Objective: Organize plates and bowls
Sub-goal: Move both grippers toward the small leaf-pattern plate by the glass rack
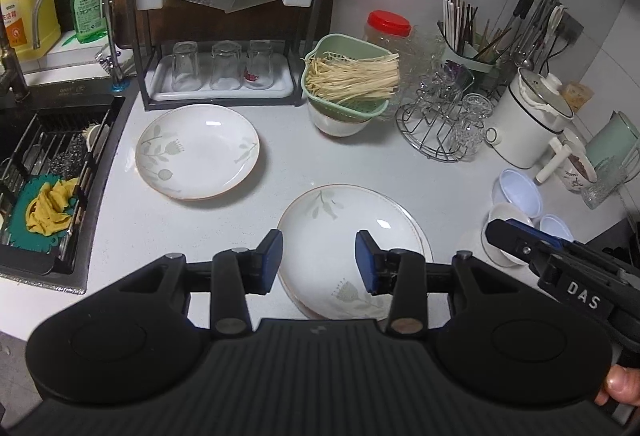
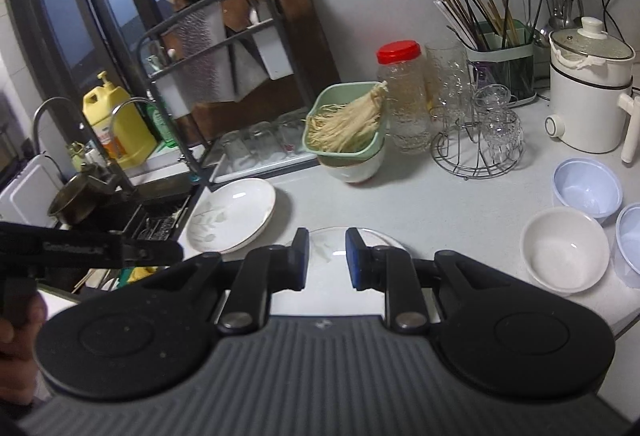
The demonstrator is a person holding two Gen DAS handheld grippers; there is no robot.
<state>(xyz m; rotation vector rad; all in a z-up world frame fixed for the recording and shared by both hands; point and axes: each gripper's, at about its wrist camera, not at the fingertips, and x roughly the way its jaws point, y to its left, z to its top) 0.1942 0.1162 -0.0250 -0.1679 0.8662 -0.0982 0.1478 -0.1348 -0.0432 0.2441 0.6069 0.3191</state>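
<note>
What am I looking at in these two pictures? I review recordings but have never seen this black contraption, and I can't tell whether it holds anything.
There is no robot here. A person holds one hand-held set of tongs in each hand, and each has a wide-angle camera looking forward along its two blue-padded fingers. One picture comes from the left tongs, the other from the right tongs. Each view also catches the other tool at its edge.

Below is a white kitchen counter. On it lie a single flowered plate near the sink, and closer by a small stack of plates. To the right stand a white bowl and pale blue bowls. Further back is a green basket of noodles.

Both tongs stand open above the stack, with nothing between their pads. The right pair is the narrower.
</note>
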